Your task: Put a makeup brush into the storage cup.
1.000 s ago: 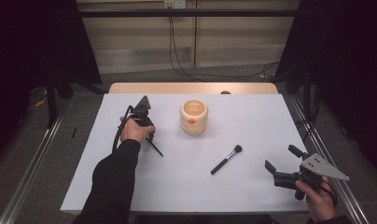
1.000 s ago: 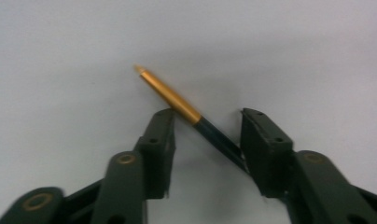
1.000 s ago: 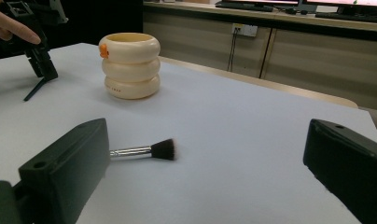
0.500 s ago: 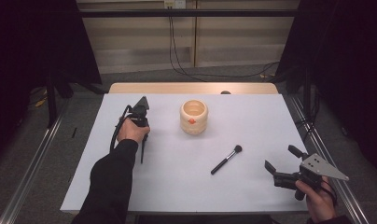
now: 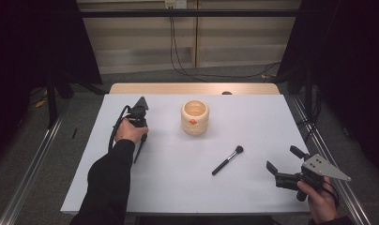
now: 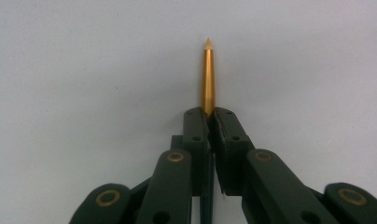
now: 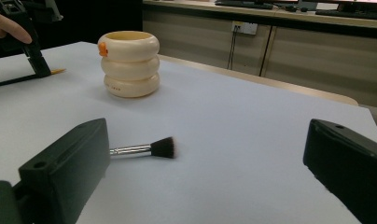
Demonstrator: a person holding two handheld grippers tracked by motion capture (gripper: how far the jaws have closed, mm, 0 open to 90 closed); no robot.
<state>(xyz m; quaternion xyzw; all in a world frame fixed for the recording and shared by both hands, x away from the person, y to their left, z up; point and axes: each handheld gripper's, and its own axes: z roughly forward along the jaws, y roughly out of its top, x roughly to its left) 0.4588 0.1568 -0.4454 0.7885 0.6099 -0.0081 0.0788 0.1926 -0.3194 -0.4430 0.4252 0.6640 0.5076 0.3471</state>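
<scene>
Left gripper [image 5: 141,136], left half of the worktop [image 5: 178,187]: the fingers [image 6: 198,126] have just been closing and now clamp a thin pen-like stick [image 6: 208,74]. Gold tapered end sticks out straight ahead of the fingertips; the dark shaft [image 5: 138,151] trails back toward the person. In the right gripper view the gold tip [image 7: 57,71] sits at or just above the surface; contact cannot be told.

Cup [image 5: 195,117], cream, ribbed, orange mark on its side: stands upright right of the left gripper, near but apart. Mouth open upward; what shows of the inside looks empty.

Key relation: cup lies to the right of the held stick, whose long axis runs roughly toward and away from the person. My read: stick must be lifted, carried right and tipped upright to go into the cup. Left hand is much the nearer.

Right gripper [image 5: 282,169], near right corner: fingers spread wide, holding nothing. Brush [image 5: 227,160] lies flat just left of it, bristles toward the cup, handle toward the near edge.
</scene>
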